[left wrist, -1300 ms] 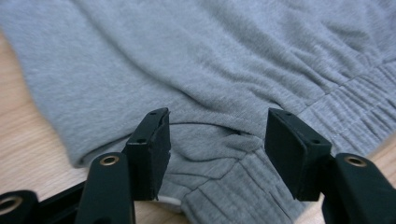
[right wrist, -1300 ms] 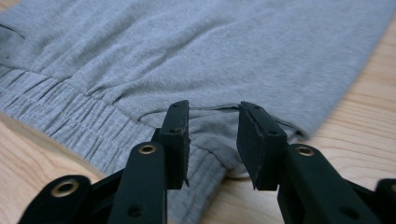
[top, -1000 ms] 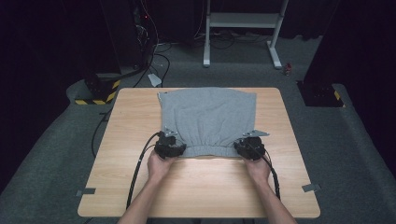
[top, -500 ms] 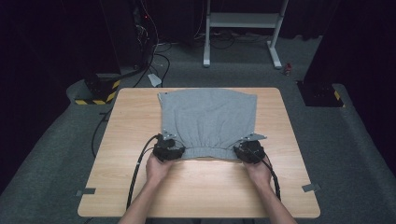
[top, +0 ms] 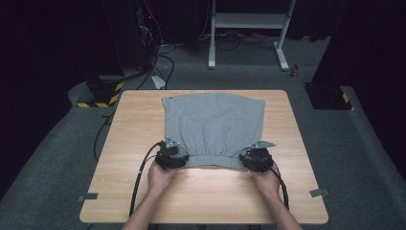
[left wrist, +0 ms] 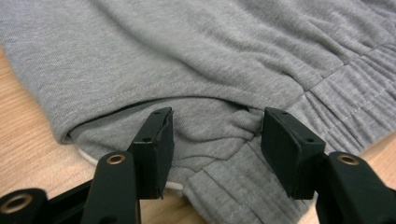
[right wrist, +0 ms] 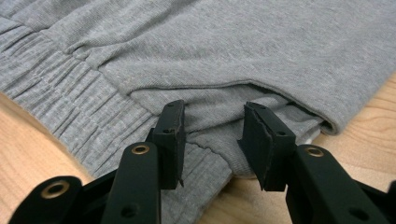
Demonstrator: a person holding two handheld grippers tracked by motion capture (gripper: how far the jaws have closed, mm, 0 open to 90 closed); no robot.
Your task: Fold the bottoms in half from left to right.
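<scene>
Grey garment (top: 214, 127) on table (top: 297, 191), left gripper (left wrist: 215, 140) and right gripper (right wrist: 212, 140) jaws apart astride near-edge corners, gripping nothing

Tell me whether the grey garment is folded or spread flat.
Folded: in the left gripper view the grey garment has an upper layer doubled over its elastic waistband.

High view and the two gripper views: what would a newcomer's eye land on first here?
First the grey garment, spread flat across the middle of the wooden table with its gathered elastic band along the near edge. Next the two hand-held tools at that edge's corners: the left gripper and right gripper. In each gripper view the black jaws stand open, straddling the folded corner of the fabric.
</scene>
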